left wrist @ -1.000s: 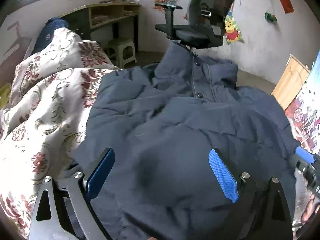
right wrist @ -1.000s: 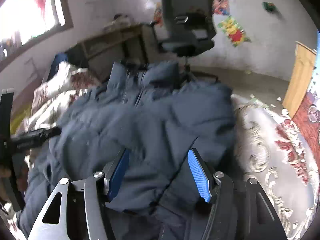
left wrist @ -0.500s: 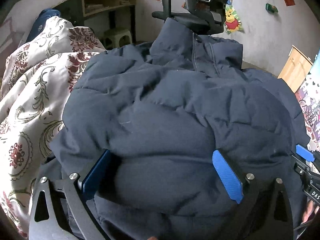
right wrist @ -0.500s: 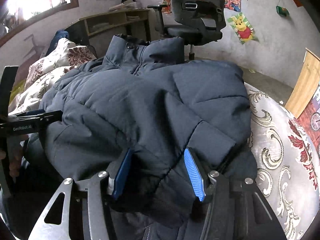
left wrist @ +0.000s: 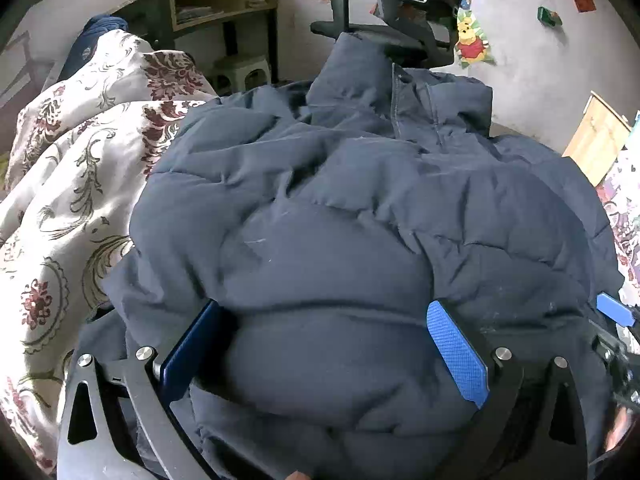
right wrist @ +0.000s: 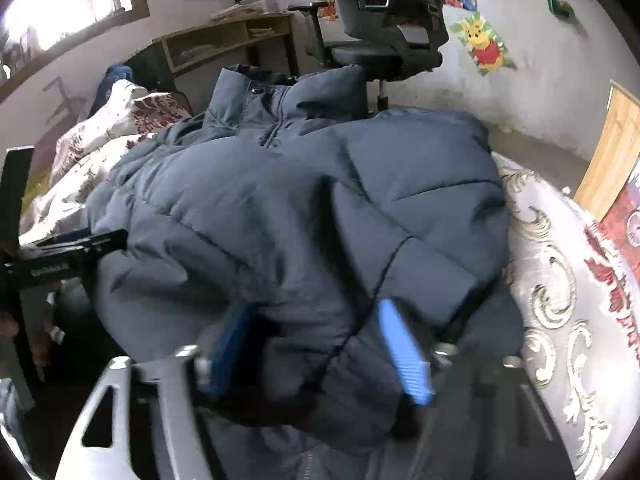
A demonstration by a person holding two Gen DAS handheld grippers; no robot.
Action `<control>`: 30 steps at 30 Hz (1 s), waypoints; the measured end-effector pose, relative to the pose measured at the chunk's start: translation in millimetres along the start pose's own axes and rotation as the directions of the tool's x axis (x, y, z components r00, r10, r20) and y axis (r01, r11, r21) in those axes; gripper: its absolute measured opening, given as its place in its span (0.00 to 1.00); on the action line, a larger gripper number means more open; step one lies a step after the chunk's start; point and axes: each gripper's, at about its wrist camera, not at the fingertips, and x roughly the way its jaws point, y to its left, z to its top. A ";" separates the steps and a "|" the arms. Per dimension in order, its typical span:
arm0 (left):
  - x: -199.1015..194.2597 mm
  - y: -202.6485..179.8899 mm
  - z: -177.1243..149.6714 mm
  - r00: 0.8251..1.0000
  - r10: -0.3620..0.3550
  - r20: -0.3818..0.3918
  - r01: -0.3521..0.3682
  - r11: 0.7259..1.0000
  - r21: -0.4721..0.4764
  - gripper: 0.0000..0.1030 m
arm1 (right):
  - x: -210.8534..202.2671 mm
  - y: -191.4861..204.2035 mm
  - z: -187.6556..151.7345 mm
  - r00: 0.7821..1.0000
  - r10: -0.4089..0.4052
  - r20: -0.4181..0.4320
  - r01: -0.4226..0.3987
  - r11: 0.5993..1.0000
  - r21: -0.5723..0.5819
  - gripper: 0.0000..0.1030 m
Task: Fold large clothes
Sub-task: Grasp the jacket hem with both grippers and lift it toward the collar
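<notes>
Bed with the floral quilt (left wrist: 72, 208) carries everything; the navy puffer jacket (left wrist: 360, 220) lies bunched across it, collar (right wrist: 256, 92) toward the far edge by the office chair (right wrist: 392, 12), bottom part doubled up toward me at the near edge. Looks like one fold is down, more to go, I judge.

Jacket will handle bulky but light, I'd say: soft padded fill, springs back, shell looks slick so a shallow pinch may slide off. Best hold is a seam or hem edge, or a deep bite through a quilted roll, not the puffed middle.

Left gripper (left wrist: 324, 344): jaws spread wide, just been opening, fat fold of jacket sits between the pads (left wrist: 456, 352) but I don't see them pressing it. So released.

Right gripper (right wrist: 316, 352): blurred, jaws have just been opening too, jacket fold between them, pads look clear of the fabric. Open, nothing gripped.

Next I'd regrip at the side edges near the sleeves.
</notes>
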 end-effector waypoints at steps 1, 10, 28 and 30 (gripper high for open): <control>-0.9 -0.4 0.4 1.000 0.004 -0.002 -0.004 1.000 0.002 0.98 | 0.4 1.3 -0.3 1.000 0.001 -0.002 -0.001 1.000 0.006 0.80; -8.3 10.5 5.4 1.000 0.014 -0.018 -0.013 0.999 0.033 0.98 | -4.2 -1.0 -4.8 0.999 -0.051 -0.008 0.051 0.999 0.017 0.88; -2.5 33.4 34.9 0.985 0.153 0.078 -0.162 0.979 0.122 0.98 | -30.8 -35.4 10.4 0.992 -0.022 0.128 -0.005 0.978 0.206 0.98; -0.8 36.2 50.0 0.982 0.168 0.086 -0.177 0.977 0.115 0.98 | -33.4 -40.8 33.6 0.984 -0.031 0.174 -0.009 0.975 0.224 0.98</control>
